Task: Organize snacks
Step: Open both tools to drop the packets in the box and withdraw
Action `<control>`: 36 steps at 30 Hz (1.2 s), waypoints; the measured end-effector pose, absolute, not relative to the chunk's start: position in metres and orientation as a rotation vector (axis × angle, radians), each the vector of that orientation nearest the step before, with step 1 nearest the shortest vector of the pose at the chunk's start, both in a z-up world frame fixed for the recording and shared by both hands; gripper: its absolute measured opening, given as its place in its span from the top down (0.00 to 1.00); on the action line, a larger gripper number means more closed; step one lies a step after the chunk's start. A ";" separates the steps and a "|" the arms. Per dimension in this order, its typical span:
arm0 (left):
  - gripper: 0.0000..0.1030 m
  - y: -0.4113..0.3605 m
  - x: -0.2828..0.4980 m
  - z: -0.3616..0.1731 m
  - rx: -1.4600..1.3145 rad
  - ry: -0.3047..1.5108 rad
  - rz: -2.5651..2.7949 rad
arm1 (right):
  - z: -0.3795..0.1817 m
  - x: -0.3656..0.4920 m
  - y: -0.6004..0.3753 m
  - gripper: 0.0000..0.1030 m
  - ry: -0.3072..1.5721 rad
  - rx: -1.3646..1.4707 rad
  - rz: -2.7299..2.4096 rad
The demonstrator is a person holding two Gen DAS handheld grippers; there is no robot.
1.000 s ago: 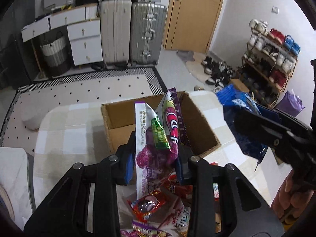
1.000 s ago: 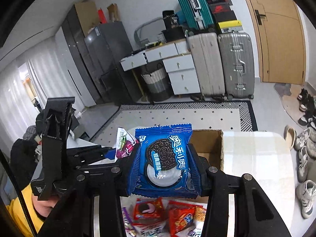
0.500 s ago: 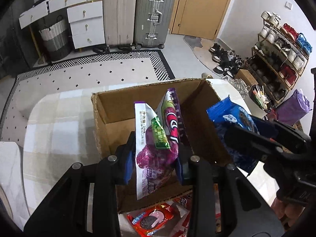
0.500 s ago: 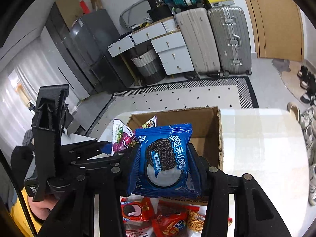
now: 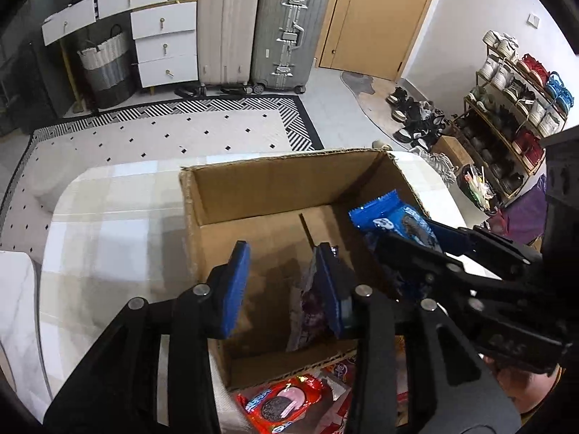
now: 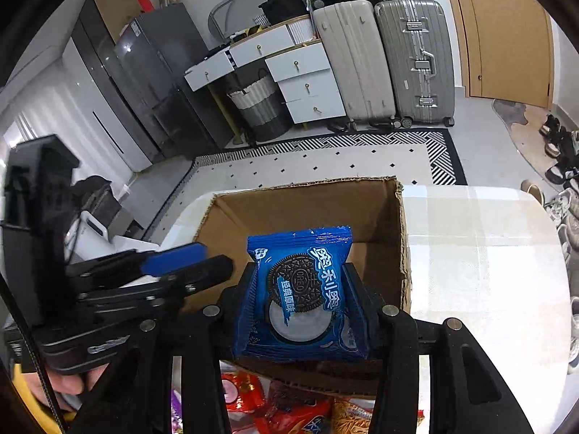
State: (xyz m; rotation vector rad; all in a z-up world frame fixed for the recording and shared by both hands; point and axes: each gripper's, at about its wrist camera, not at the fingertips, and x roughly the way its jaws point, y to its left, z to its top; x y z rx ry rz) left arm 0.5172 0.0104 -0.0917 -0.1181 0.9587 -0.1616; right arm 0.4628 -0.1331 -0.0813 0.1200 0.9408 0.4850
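An open cardboard box [image 5: 275, 181] stands on the table; it also shows in the right wrist view [image 6: 307, 202]. My left gripper [image 5: 282, 285] is open over the box, its blue pads apart. The purple snack packet [image 5: 307, 311] lies inside the box by the right pad, released. My right gripper [image 6: 300, 307] is shut on a blue Oreo packet [image 6: 300, 289] and holds it over the box's near edge. That packet shows at the right of the left wrist view [image 5: 391, 217]. The left gripper [image 6: 173, 264] shows at the left of the right wrist view.
Loose snack packets lie on the table before the box, among them a red Oreo packet [image 5: 282, 401] and red and orange packets [image 6: 300, 416]. The pale checked tabletop [image 5: 108, 224] extends left and right of the box. Suitcases, drawers and a shoe rack stand beyond.
My left gripper moved over the box, opened and dropped the purple packet inside. My right gripper moved forward with the blue Oreo packet, now over the box's near edge.
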 end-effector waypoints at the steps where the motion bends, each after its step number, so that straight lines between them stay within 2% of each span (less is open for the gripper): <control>1: 0.66 0.011 0.500 -0.088 -0.115 0.954 -0.158 | -0.082 0.463 -0.131 0.50 0.944 0.111 0.483; 8: 0.56 0.023 0.464 -0.068 -0.095 0.921 -0.127 | -0.067 0.447 -0.129 0.47 0.904 0.089 0.468; 10: 0.51 0.026 0.449 -0.058 -0.089 0.907 -0.108 | -0.055 0.437 -0.130 0.47 0.886 0.085 0.480; 11: 0.42 0.027 0.442 -0.054 -0.089 0.899 -0.093 | -0.048 0.429 -0.130 0.47 0.871 0.080 0.484; 12: 0.35 0.031 0.432 -0.049 -0.094 0.883 -0.075 | -0.040 0.421 -0.132 0.45 0.854 0.078 0.487; 13: 0.33 0.036 0.417 -0.041 -0.115 0.845 -0.053 | -0.034 0.414 -0.132 0.43 0.837 0.077 0.490; 15: 0.30 0.040 0.395 -0.030 -0.134 0.802 -0.053 | -0.018 0.393 -0.134 0.31 0.802 0.085 0.499; 19: 0.22 0.041 0.343 -0.003 -0.128 0.732 -0.028 | 0.013 0.349 -0.135 0.28 0.726 0.082 0.523; 21: 0.20 0.040 0.319 0.009 -0.120 0.693 -0.025 | 0.026 0.327 -0.136 0.11 0.690 0.092 0.549; 22: 0.20 0.039 0.303 0.017 -0.113 0.663 -0.026 | 0.033 0.316 -0.137 0.08 0.671 0.097 0.546; 27: 0.01 0.036 0.242 0.048 -0.096 0.581 -0.009 | 0.065 0.264 -0.132 0.06 0.595 0.089 0.557; 30: 0.01 0.036 0.202 0.065 -0.089 0.523 0.003 | 0.081 0.227 -0.132 0.02 0.544 0.093 0.565; 36: 0.01 0.037 0.134 0.086 -0.099 0.472 -0.004 | 0.103 0.152 -0.135 0.01 0.429 0.053 0.569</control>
